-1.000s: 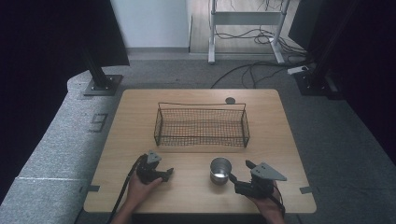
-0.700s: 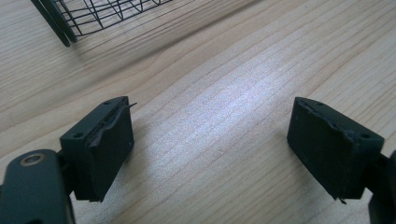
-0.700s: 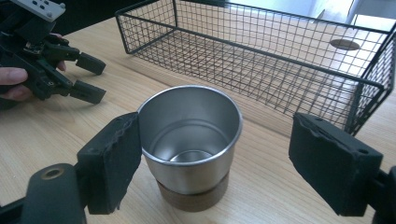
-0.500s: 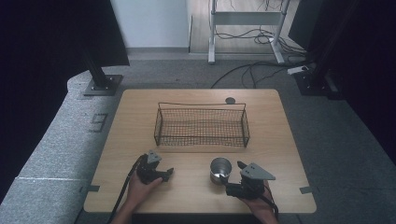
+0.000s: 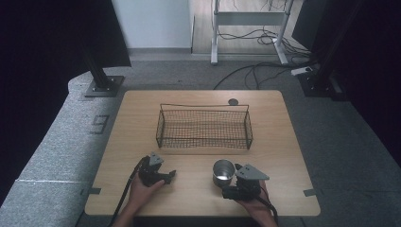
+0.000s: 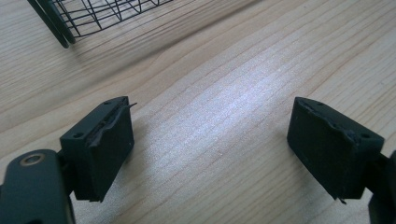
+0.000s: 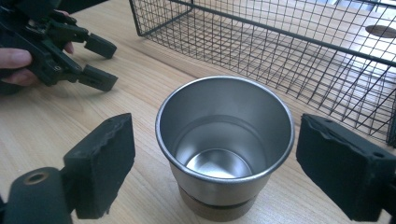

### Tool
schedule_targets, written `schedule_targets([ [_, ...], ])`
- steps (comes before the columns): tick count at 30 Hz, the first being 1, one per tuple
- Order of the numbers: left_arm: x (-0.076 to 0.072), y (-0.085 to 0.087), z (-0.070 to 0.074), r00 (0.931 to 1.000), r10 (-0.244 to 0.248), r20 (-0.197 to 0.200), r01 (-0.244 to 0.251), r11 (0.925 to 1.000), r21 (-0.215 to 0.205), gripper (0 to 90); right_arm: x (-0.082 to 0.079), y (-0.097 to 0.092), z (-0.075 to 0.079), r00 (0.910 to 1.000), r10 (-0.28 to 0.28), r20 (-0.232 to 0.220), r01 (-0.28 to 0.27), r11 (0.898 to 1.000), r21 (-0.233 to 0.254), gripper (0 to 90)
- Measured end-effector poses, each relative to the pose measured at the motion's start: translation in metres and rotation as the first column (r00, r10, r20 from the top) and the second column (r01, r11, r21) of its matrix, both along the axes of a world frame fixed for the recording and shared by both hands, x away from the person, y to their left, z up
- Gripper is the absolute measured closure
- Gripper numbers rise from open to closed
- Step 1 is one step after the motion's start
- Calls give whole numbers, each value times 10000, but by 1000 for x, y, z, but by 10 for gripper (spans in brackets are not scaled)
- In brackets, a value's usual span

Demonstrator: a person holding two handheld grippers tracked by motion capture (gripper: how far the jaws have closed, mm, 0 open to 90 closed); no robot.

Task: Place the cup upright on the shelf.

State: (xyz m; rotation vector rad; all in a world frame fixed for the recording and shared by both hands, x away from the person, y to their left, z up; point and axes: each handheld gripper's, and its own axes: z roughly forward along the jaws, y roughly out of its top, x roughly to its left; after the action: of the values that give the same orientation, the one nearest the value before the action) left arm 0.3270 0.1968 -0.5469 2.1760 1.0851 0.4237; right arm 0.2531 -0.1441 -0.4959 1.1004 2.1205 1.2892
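Observation:
A shiny steel cup [image 5: 223, 172] [image 7: 225, 147] stands upright and empty on the wooden table [image 5: 142, 109], near the front edge. My right gripper [image 5: 230, 186] [image 7: 233, 163] is open, its two jaws on either side of the cup without touching it. Farther left, my left gripper [image 5: 169, 176] [image 6: 210, 149] rests low over bare wood, open, with nothing between its fingers. It also shows in the right gripper view as the left gripper [image 7: 99, 63], held by a hand. A black wire basket [image 5: 204, 126] [image 7: 299, 42] stands empty in the middle of the table.
A round dark grommet [image 5: 232, 101] [image 7: 380, 31] lies in the table behind the basket. Stand bases [image 5: 103, 86] and cables [image 5: 255, 68] cover the floor beyond the far edge. Bare wood stretches left and right of the basket.
My right gripper has slid left and forward, so its jaws now flank the cup. The left gripper has barely moved.

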Motion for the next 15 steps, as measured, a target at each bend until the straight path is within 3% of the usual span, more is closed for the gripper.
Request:
schedule_targets([
  [15,0,0,0,10000,4,5,-4,10000,-8,145,15,12,-14,9993,-189,-336,176,9991,-388,69],
])
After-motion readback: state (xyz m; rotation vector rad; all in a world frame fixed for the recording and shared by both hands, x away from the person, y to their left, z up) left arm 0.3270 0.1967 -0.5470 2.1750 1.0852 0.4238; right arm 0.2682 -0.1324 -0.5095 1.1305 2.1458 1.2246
